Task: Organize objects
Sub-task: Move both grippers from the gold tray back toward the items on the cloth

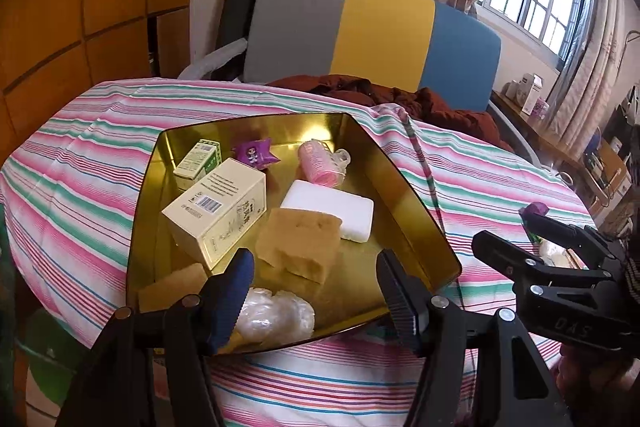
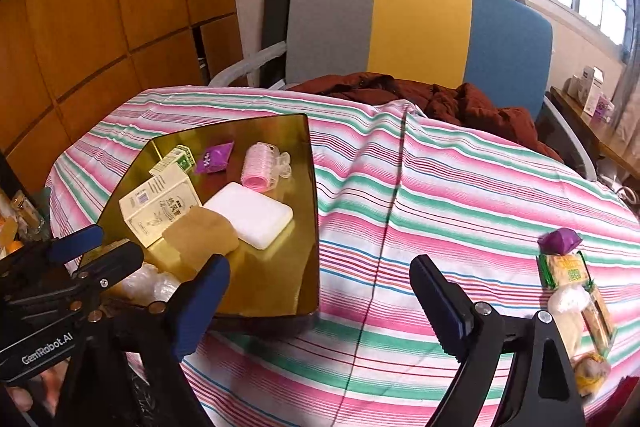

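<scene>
A gold tray (image 1: 404, 187) (image 2: 298, 227) sits on the striped tablecloth. It holds a cream box (image 1: 216, 211), a small green-and-white box (image 1: 200, 159), a purple packet (image 1: 256, 155), a pink hair roller (image 1: 316, 163), a white block (image 1: 332, 207), a tan sponge (image 1: 296, 243) and crumpled clear plastic (image 1: 276, 319). My left gripper (image 1: 316, 299) hangs open over the tray's near end, above the plastic, pressing on nothing. My right gripper (image 2: 320, 303) stands wide open over bare cloth beside the tray's near right corner, with nothing between its fingers.
At the table's right edge lie a purple candy (image 2: 560, 239), a green-wrapped snack (image 2: 564, 267) and pale wrapped items (image 2: 568, 307). A brown jacket (image 2: 440, 99) lies on a grey, yellow and blue chair (image 2: 420, 27) behind the table. Wooden cabinets stand at the left.
</scene>
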Demonstrator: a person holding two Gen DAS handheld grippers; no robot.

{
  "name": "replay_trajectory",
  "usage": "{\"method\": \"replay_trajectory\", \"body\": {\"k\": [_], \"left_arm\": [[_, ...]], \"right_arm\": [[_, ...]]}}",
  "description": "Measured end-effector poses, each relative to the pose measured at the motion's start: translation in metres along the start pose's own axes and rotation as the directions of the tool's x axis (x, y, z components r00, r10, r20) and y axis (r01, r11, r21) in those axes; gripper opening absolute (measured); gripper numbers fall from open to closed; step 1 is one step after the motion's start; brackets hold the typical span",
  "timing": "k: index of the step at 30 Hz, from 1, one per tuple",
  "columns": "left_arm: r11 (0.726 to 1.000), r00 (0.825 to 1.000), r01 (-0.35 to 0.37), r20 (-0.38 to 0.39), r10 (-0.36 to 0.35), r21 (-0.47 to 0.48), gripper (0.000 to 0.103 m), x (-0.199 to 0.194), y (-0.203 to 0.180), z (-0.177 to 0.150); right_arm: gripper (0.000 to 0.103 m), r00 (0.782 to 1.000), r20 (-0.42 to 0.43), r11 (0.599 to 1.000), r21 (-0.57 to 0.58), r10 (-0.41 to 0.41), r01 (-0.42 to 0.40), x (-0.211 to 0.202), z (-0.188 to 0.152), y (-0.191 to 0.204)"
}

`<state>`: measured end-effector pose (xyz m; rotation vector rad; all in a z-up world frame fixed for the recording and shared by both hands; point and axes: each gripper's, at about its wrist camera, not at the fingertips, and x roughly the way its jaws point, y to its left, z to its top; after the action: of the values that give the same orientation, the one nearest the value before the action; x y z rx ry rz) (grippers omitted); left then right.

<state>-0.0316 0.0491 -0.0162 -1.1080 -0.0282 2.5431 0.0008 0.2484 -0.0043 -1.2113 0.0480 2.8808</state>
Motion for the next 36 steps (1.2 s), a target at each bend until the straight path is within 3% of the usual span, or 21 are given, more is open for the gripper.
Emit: {"method": "replay_trajectory", "body": {"k": [11,22,29,36], "left_arm": [[0.998,0.998,0.058,-0.017,-0.058,0.033,0.064,0.004,-0.013,-0.001],[0.988,0.99,0.14,-0.03,-0.138,0.061,0.064,0.005,-0.036,0.005],[0.963,0.975,0.214,-0.09,-0.202,0.163,0.064,0.013,-0.078,0.007],[0.894,0.942,0.327,-0.18,-0.283,0.307,0.064,0.028,-0.144,0.002]], "right_arm": [[0.094,0.998,-0.03,0.996,0.058,-0.063,0.064,-0.006,-0.018,-0.042],[0.094,0.977,-0.083,0.955,0.209,-0.198,0.211,-0.026,-0.029,-0.145],[0.095,0.949,-0.078,0.875,0.37,-0.307,0.313,-0.052,-0.028,-0.232],[0.099,0.921,-0.076,0.715,0.606,-0.383,0.348,-0.067,-0.045,-0.321]]}}
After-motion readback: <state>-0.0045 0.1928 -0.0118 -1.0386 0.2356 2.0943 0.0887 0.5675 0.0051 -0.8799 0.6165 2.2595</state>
